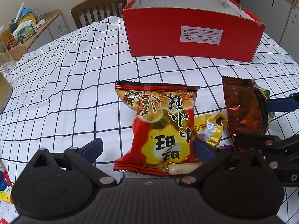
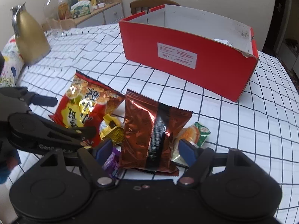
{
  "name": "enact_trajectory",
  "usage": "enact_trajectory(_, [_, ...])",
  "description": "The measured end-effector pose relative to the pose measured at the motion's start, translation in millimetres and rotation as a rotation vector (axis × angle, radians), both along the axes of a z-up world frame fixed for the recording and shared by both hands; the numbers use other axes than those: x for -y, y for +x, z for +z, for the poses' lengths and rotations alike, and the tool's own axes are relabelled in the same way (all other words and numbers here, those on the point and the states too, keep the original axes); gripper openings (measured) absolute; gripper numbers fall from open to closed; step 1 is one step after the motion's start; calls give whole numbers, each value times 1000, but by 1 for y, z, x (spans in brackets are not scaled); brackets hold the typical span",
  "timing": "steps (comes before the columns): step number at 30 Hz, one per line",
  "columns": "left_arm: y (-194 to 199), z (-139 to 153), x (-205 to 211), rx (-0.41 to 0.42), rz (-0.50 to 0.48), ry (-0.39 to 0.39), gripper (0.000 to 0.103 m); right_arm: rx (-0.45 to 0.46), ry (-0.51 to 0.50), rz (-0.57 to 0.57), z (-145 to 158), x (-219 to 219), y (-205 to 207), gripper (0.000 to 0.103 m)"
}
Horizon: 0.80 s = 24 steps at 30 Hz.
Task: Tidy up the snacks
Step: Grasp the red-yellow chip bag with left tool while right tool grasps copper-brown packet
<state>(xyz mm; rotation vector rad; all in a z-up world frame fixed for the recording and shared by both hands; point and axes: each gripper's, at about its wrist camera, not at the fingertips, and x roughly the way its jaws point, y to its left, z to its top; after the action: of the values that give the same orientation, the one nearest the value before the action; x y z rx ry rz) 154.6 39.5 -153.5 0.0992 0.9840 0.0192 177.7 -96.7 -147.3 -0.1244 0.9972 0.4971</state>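
A white tablecloth with a black grid (image 1: 74,85) covers the table and fills most of both views. On it, in the upper centre to upper right of each frame, stands an open red cardboard box (image 1: 194,35) with a white inside and a white label on its near wall; what it holds cannot be made out.

In the upper left of the right wrist view a gold jug with a silver handle (image 2: 29,37) stands on the cloth, well apart from the box. Behind the table a wooden chair (image 1: 99,7) shows at the upper edge, with a cluttered sideboard (image 1: 29,29) in the upper left.

The snacks lie in a loose heap low in the centre of each frame, near the grippers and well apart from the box. The red and gold crisp bag (image 1: 160,127) lies flat between the fingers of the left gripper (image 1: 147,149), whose jaws stand wide apart; the right-hand pad sits just at the bag's edge, the left-hand pad clear of it. The shiny brown bag (image 2: 155,130) lies between the fingers of the right gripper (image 2: 145,149), jaws apart, pads close beside the bag but not visibly pressing.

Between the two bags lies a small yellow packet (image 1: 211,128). A green and orange packet (image 2: 196,132) peeks out beside the brown bag, a purple wrapper (image 2: 112,160) lies at its lower left, and a pale sausage stick (image 1: 181,169) rests on the red bag's lower seam.
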Motion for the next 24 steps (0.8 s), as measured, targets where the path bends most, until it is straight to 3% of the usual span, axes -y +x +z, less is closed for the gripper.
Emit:
enact_trajectory(6, [0,2,1,1,-17,-22,92,2,-26,9,-1,-7,2,67])
enact_trajectory(13, [-1,4,2,-9,-34,-67,71,18,-71,18,-4,-10,2,60])
enact_trajectory(20, [-2,6,-3,-12,-10,-86,67,45,-98,18,-1,-12,-4,46])
enact_trajectory(24, [-2,8,-6,-15,0,-108,65,51,-95,13,0,-10,-5,43])
